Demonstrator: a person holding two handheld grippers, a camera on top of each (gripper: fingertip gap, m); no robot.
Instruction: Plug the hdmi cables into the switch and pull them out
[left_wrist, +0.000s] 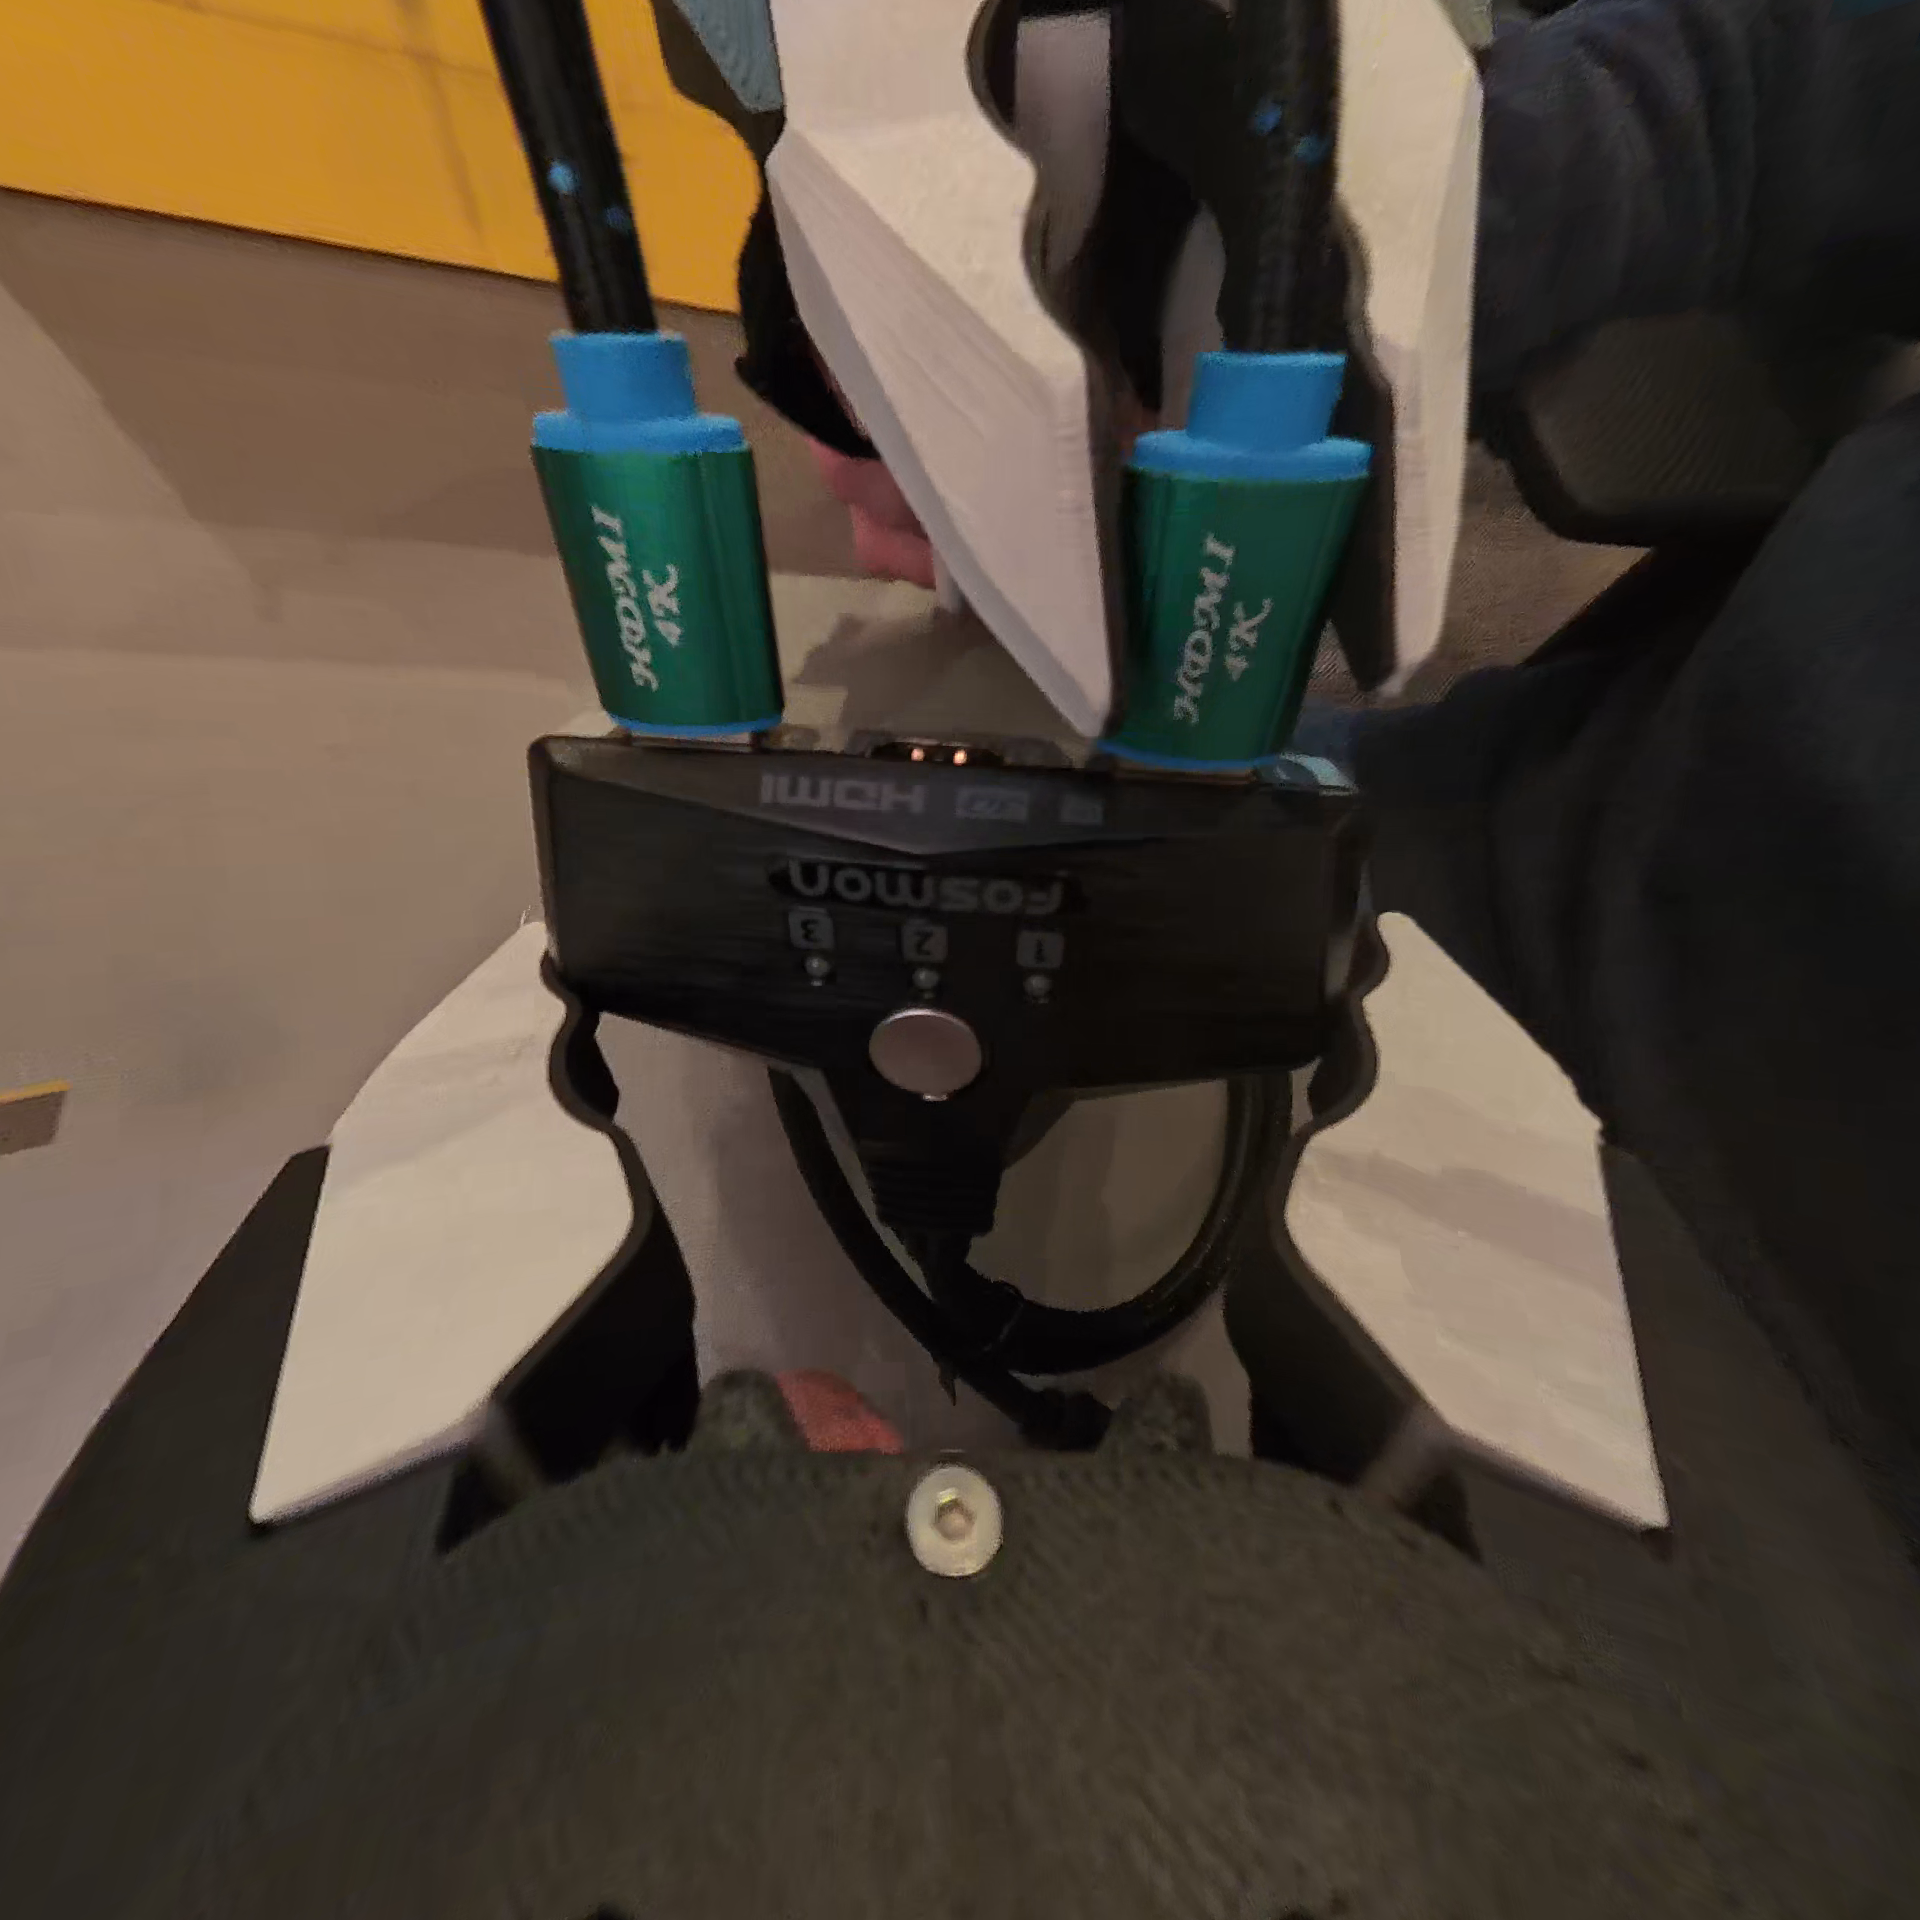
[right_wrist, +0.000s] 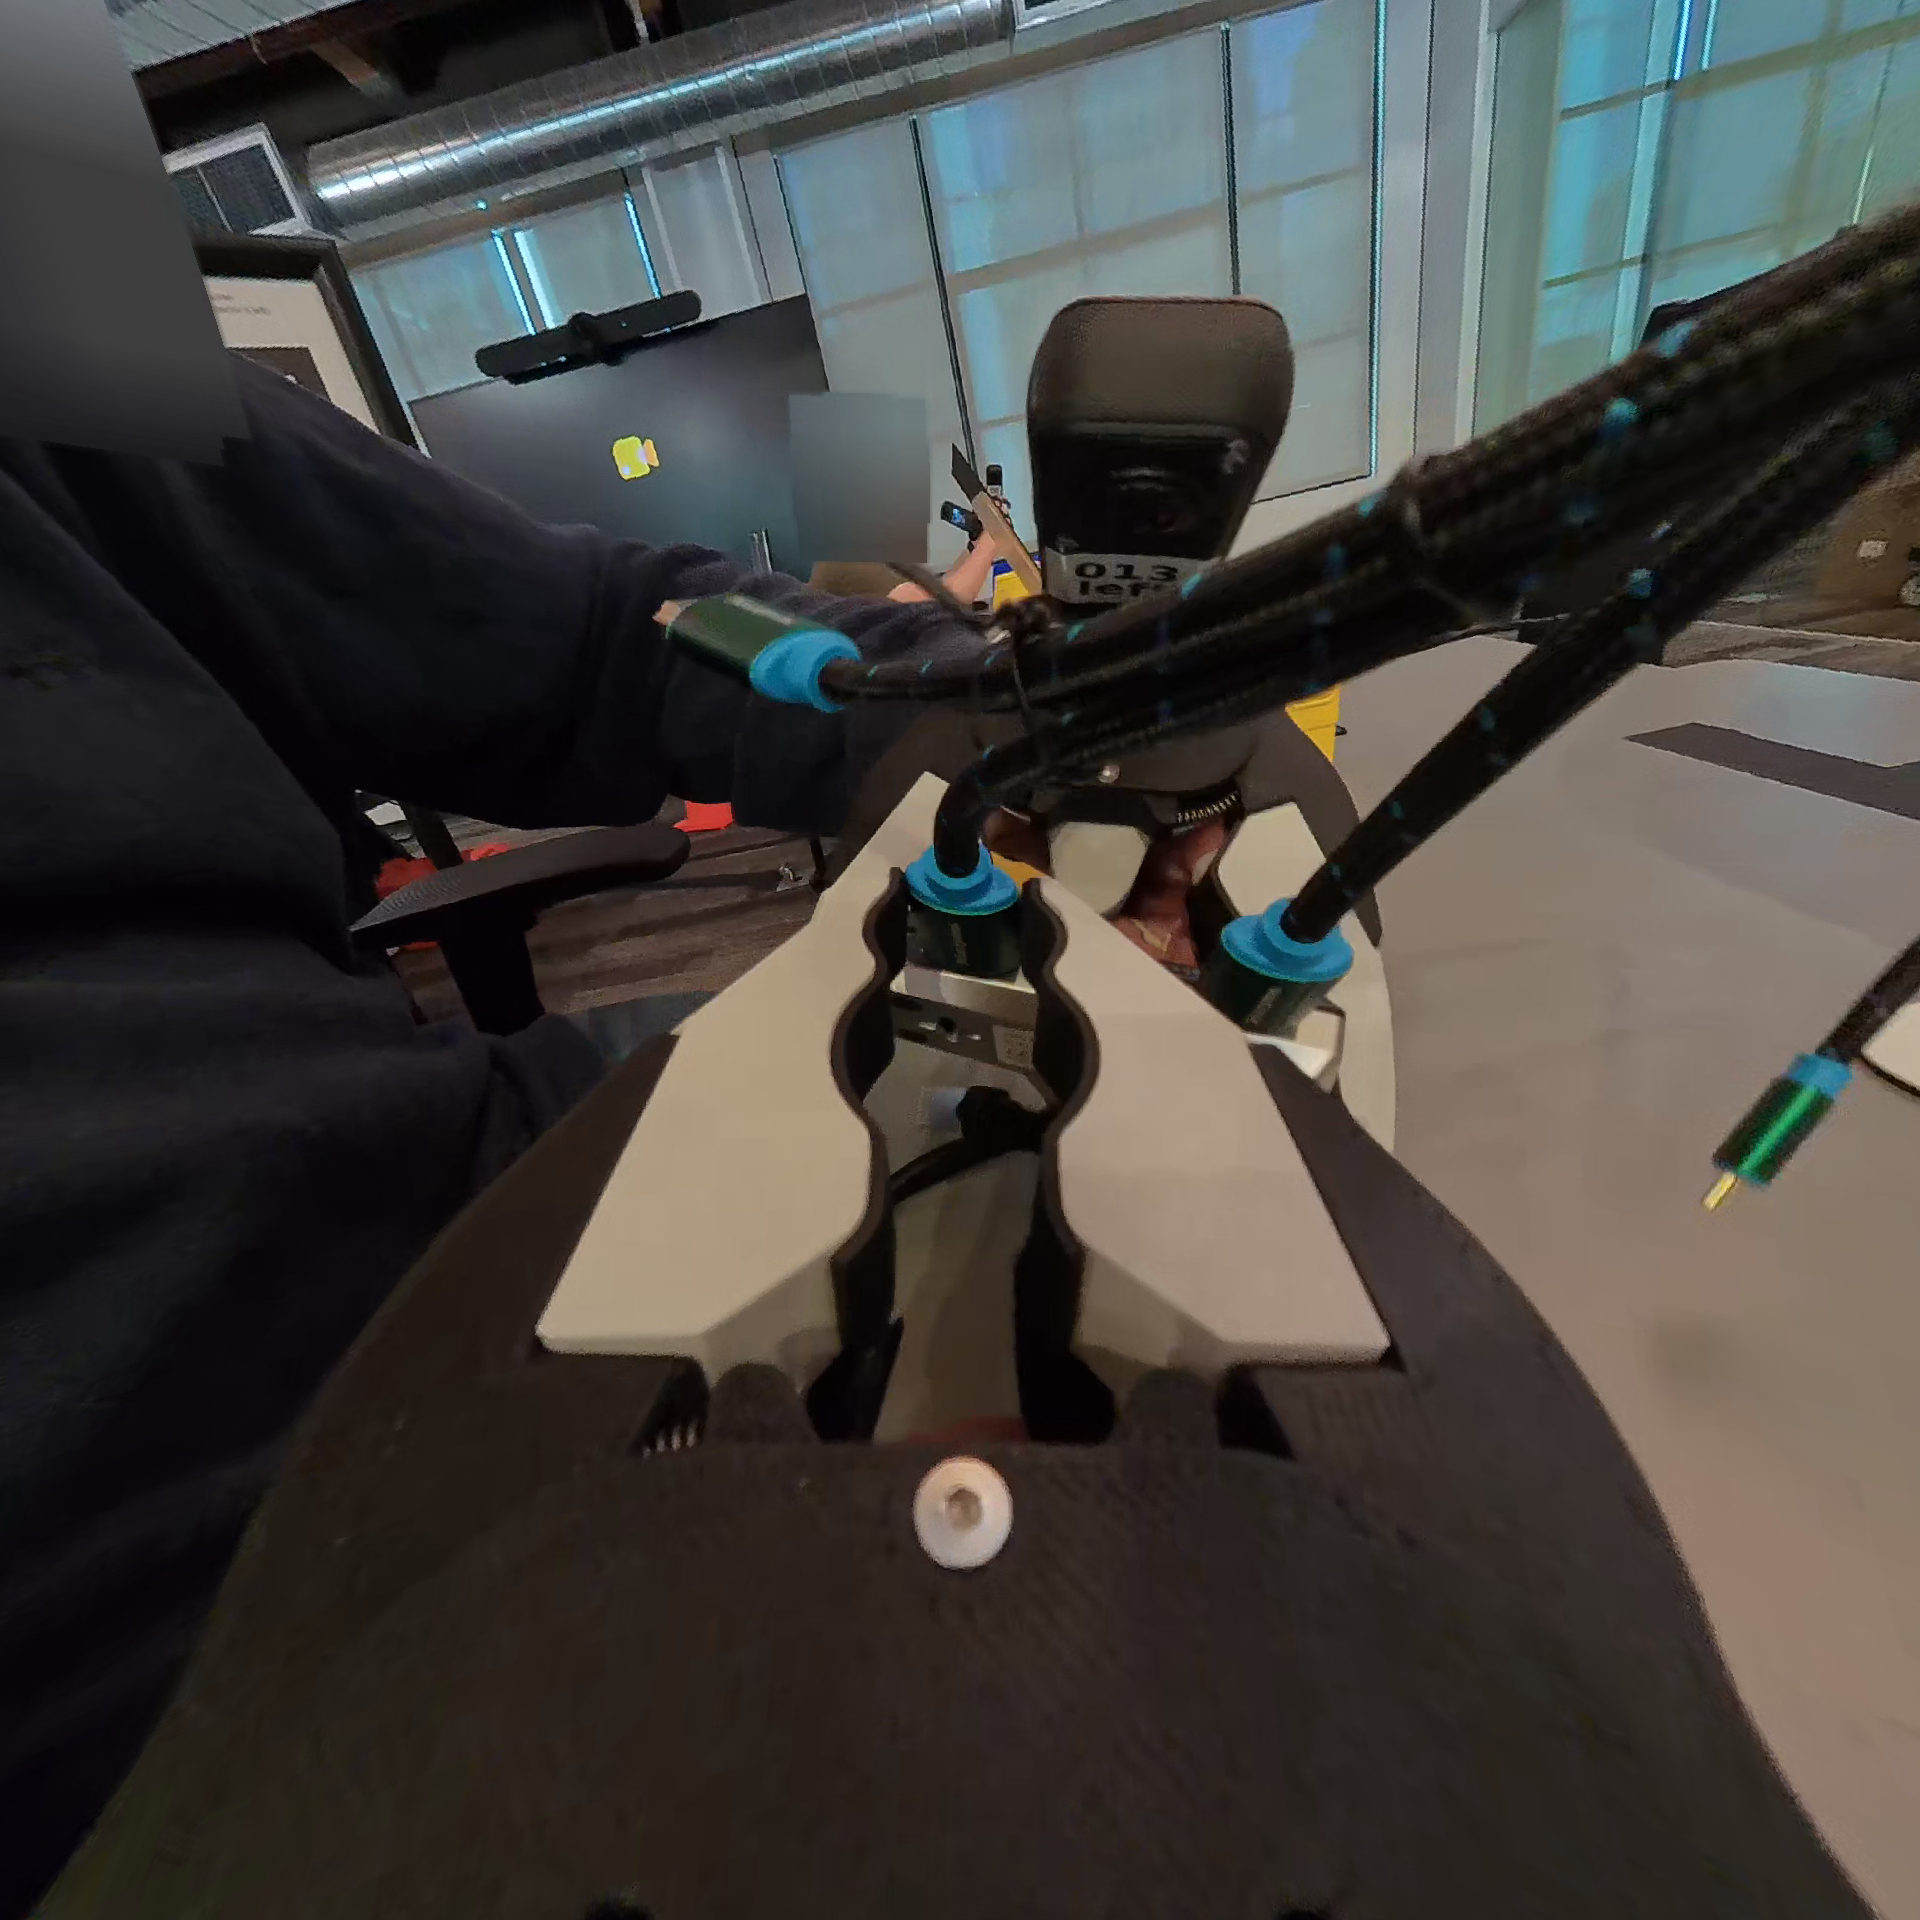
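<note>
**Left wrist view: switch clamped, two plugs seated, one being gripped**

Left wrist view is showing the left gripper (left_wrist: 951, 997) holding the switch (left_wrist: 940, 883) across its short sides, the fingers (left_wrist: 457, 1195) spread to the box's width. The switch is a small black box with a brushed finish, hard edges, a round metal button and three tiny lamps; it is looking light and rigid, and smooth enough to slip unless clamped. Its own black lead (left_wrist: 1091, 1278) is curling back between the fingers.

- Left plug (left_wrist: 660, 577): green ribbed metal shell, blue rubber collar, sitting in the port just ahead of the gripper, untouched.
- Right plug (left_wrist: 1226, 603): same make, also seated; the middle port between them is standing empty.
- Right gripper (right_wrist: 961, 935): narrowed around that right plug's shell, pads touching both flanks.
- Braided cables (right_wrist: 1558, 540): stiff, springy, arching upward.
- Loose plug (right_wrist: 1771, 1127): hanging to the right of the right gripper, over the pale surface (right_wrist: 1610, 935).

Judgement: take the shell, not the collar or the braid, and pull straight along the port.
</note>
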